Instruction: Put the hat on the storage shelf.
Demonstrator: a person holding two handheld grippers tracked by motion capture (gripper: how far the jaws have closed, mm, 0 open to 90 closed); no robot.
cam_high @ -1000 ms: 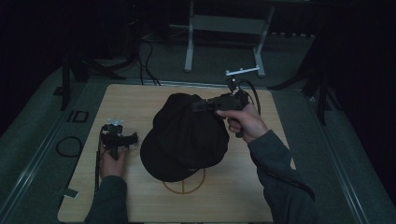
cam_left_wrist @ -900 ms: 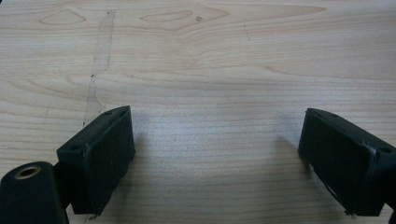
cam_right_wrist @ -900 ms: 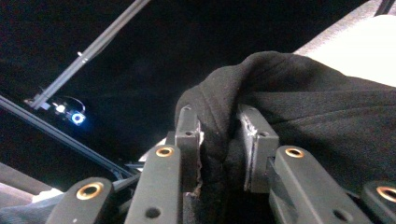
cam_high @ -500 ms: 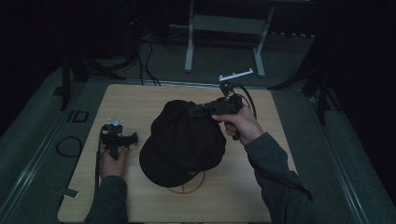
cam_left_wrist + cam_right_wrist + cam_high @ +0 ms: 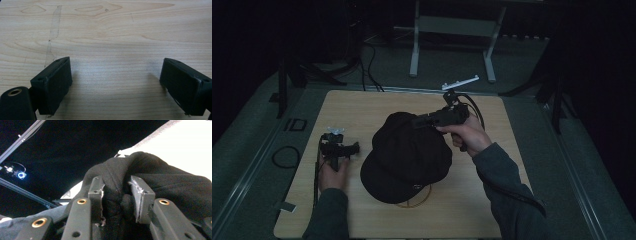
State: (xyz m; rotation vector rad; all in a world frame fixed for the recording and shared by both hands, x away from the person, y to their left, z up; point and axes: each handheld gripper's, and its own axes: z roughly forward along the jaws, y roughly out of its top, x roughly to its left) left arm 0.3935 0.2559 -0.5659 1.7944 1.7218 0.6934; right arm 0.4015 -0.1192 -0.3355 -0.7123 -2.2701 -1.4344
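A black cap (image 5: 404,157) lies across the middle of the wooden table (image 5: 362,107), its back edge lifted. My right gripper (image 5: 421,121) is shut on that raised edge at the cap's far right side. In the right gripper view a fold of the black cap (image 5: 175,182) is pinched between the two jaws of the right gripper (image 5: 116,195). My left gripper (image 5: 354,148) rests on the table left of the cap, a short gap apart from it. In the left gripper view the left gripper (image 5: 115,83) stands open over bare wood with nothing between its jaws.
A thin ring mark (image 5: 419,200) shows on the table under the cap's front. Beyond the table stand a metal frame (image 5: 452,30) and cables (image 5: 367,60) on the floor. A cable loop (image 5: 286,156) lies off the table's left edge.
My right gripper has moved left and slightly toward the person, dragging the cap's edge with it, so the cap sits further forward and more bunched. The left gripper has stayed still.
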